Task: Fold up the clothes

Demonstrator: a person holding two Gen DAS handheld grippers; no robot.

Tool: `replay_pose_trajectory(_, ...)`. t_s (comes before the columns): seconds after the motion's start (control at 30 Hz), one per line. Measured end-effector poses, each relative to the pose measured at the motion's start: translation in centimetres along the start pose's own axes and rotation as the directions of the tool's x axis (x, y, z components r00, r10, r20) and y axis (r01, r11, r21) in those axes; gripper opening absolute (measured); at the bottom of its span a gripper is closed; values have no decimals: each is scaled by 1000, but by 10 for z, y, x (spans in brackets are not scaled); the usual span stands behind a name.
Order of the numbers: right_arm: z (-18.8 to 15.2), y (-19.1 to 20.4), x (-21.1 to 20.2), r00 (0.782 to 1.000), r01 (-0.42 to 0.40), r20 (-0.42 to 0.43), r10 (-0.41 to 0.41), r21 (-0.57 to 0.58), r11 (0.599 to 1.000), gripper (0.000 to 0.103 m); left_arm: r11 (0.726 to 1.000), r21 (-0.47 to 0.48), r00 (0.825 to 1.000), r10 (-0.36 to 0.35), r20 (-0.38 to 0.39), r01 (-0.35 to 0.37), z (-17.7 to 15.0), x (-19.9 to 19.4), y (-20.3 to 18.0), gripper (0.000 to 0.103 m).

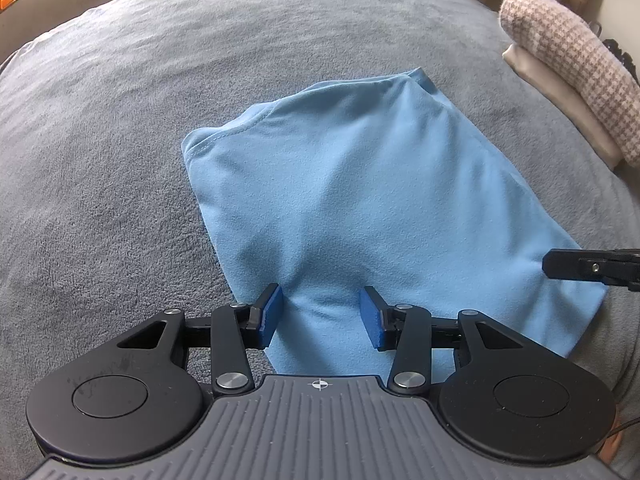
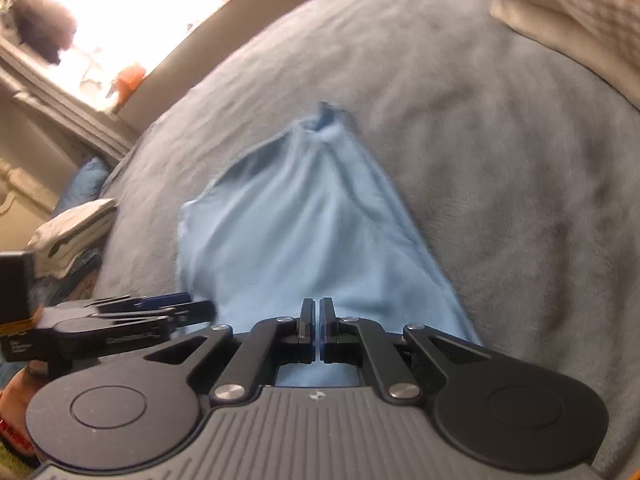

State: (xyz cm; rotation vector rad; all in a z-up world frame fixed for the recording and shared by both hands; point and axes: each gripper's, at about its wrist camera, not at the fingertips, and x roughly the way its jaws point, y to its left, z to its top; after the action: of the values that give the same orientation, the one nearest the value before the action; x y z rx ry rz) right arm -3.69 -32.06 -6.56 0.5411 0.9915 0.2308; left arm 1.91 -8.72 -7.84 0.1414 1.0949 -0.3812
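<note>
Grey plush bedding point(image 1: 120, 160) is spreading under everything, and we are working on a light blue garment point(image 1: 360, 184) lying near the middle of it, already partly folded into a narrow shape. At the far right edge a houndstooth knit point(image 1: 568, 76) is sitting on a cream piece point(image 1: 560, 92), apparently folded, well apart from the blue one.

We are holding our left gripper point(image 1: 322, 316) low over the near end of the blue garment, its blue pads point(image 1: 272, 316) standing partway apart with a soft ridge of cloth rising between them; the pads are not pressing on it. Our right gripper point(image 2: 317, 328) is showing its jaws drawn together; the right-wrist view is blurred, so we cannot tell whether any fabric is pinched there.

We are judging that the fold is under way. To do it well, we are wanting the left pads to close on the full thickness of the layers, not just the top one, and both hands to be travelling evenly so the edge is landing square.
</note>
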Motion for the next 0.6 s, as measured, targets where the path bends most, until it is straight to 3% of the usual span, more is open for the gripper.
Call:
replay_pose_trajectory(0.17, 2, 11, 13, 997, -57, -48, 55, -31, 998, 2, 1000, 0, 1000, 1, 1, -1, -1, 0, 0, 43)
replay_pose_trajectory(0.33, 2, 9, 22, 997, -28, -69, 26, -32, 999, 2, 1000, 0, 1000, -1, 1, 1, 0, 1, 0, 44)
replay_pose_trajectory(0.5, 9, 2, 14, 994, 106, -17, -107, -28, 994, 2, 1000, -1, 1000, -1, 0, 1, 0, 0, -1, 44)
replay_pose_trajectory(0.6, 13, 11, 11, 990, 139, 24, -137, -80, 987, 2, 1000, -2, 1000, 0, 0, 0, 1, 0, -1, 45)
